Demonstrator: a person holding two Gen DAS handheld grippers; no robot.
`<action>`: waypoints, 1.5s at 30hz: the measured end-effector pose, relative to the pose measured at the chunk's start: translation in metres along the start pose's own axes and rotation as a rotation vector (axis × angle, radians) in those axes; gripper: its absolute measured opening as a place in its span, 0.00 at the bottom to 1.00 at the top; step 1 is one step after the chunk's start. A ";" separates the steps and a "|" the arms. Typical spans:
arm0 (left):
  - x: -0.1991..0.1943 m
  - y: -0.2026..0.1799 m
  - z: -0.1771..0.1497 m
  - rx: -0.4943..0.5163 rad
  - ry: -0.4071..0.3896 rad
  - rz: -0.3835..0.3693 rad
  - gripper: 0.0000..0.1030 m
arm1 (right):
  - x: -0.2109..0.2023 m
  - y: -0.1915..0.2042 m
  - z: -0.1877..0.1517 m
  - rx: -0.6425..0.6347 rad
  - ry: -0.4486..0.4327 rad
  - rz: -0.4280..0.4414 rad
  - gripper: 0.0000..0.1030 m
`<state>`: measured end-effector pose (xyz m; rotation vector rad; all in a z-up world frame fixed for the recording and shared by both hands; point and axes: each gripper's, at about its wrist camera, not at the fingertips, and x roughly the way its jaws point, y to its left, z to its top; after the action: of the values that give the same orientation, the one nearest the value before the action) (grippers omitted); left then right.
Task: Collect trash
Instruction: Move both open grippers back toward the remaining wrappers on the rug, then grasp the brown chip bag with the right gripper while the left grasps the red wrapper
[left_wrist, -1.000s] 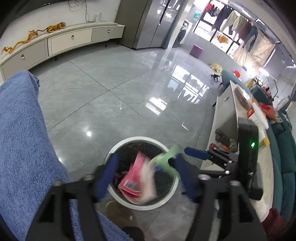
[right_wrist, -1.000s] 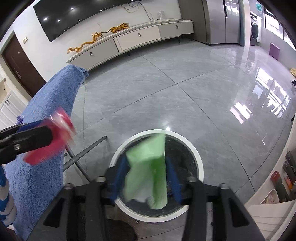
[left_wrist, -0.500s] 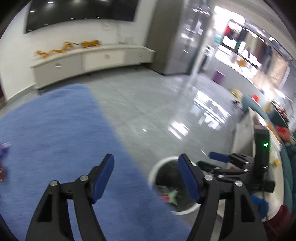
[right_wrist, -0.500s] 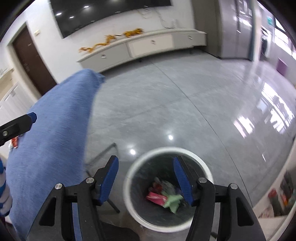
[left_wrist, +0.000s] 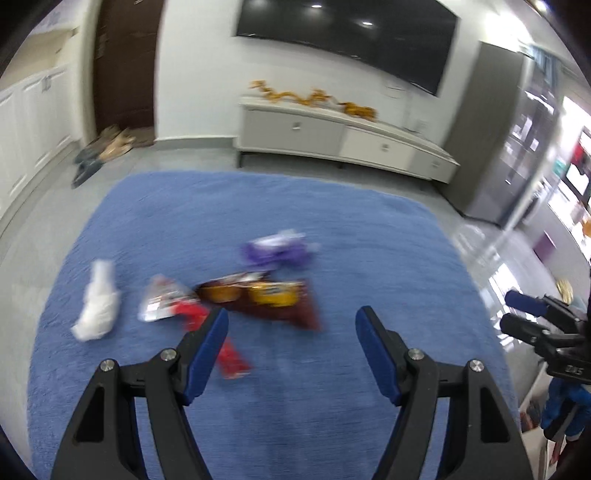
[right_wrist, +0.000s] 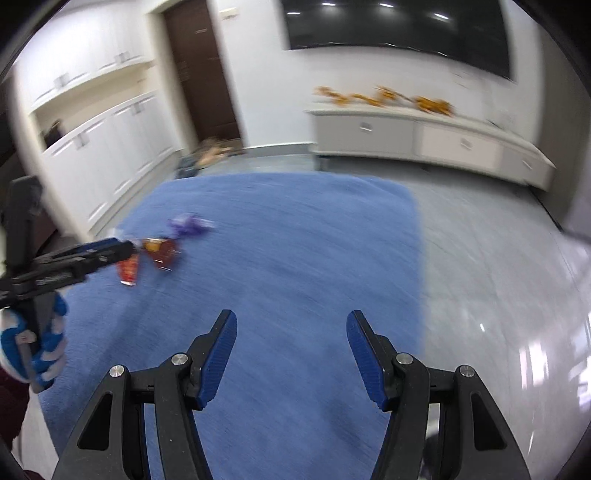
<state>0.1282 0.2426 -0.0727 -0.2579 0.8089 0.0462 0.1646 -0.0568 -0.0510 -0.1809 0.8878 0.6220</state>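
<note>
Several pieces of trash lie on a blue cloth-covered table (left_wrist: 332, 229): a white crumpled tissue (left_wrist: 98, 301), a silver wrapper (left_wrist: 162, 297), a red wrapper (left_wrist: 229, 352), a dark red and yellow snack bag (left_wrist: 273, 301) and a purple wrapper (left_wrist: 277, 249). My left gripper (left_wrist: 291, 328) is open and empty, just short of the snack bag. My right gripper (right_wrist: 290, 330) is open and empty over bare cloth. The trash shows far left in the right wrist view, with the purple wrapper (right_wrist: 190, 227) and snack bag (right_wrist: 164, 253). The bin is out of view.
A grey tiled floor (right_wrist: 498, 277) lies to the right of the table. A white low cabinet (left_wrist: 343, 138) stands at the far wall under a black screen (left_wrist: 343, 40). The right gripper shows at the right edge of the left wrist view (left_wrist: 539, 317).
Both grippers let their wrappers fall into the bin, then swung left from the bin back over the blue table. The trash pile has come into view. Both are now empty.
</note>
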 end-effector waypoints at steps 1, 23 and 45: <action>0.002 0.013 -0.001 -0.018 0.003 0.007 0.68 | 0.007 0.014 0.007 -0.029 0.001 0.022 0.58; 0.030 0.038 -0.014 -0.078 0.056 0.009 0.68 | 0.099 0.103 0.055 -0.200 0.066 0.198 0.58; 0.029 0.044 -0.028 0.013 0.063 -0.034 0.13 | 0.172 0.124 0.053 -0.202 0.123 0.390 0.29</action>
<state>0.1224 0.2769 -0.1213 -0.2622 0.8669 0.0008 0.2089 0.1386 -0.1377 -0.2314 0.9877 1.0744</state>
